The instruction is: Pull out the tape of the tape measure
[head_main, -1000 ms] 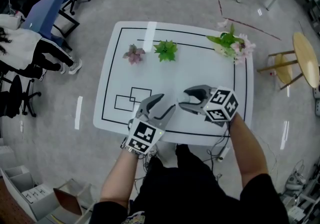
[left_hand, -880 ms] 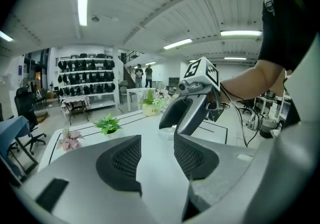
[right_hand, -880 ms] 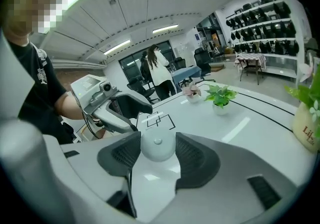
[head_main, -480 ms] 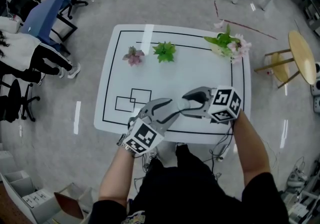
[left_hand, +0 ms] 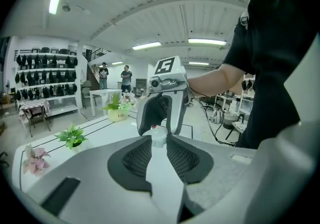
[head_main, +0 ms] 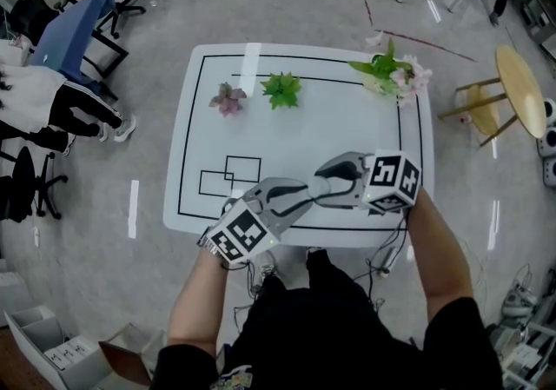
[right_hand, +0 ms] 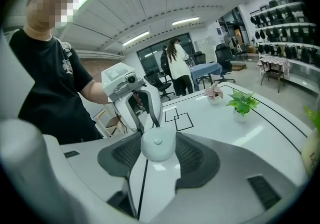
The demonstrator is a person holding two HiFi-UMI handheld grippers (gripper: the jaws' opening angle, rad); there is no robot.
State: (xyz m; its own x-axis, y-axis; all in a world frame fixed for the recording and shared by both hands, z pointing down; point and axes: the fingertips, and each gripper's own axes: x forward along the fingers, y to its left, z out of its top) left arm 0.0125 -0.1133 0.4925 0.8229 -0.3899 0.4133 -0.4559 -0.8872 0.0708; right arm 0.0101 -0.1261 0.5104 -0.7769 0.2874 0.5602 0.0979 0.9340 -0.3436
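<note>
A round white tape measure (right_hand: 158, 144) sits between the pads of my right gripper (right_hand: 158, 148), which is shut on it above the near edge of the white table (head_main: 347, 128). My left gripper (head_main: 304, 195) points nose to nose at the right gripper (head_main: 325, 181). In the left gripper view, the small white end of the tape (left_hand: 158, 137) fills the narrow gap at my left gripper's (left_hand: 158, 140) tips. Its jaws are closing, and the pads touch that end. No pulled-out tape shows.
A pink plant (head_main: 228, 99), a green plant (head_main: 281, 89) and a flower pot (head_main: 393, 74) stand along the table's far side. Black squares (head_main: 230, 175) are drawn at its near left. Office chairs stand to the left, and a round wooden table (head_main: 521, 89) to the right.
My left gripper has swung right until its tips meet the right gripper's. Its jaws have narrowed onto the tape's end. The right gripper has barely moved.
</note>
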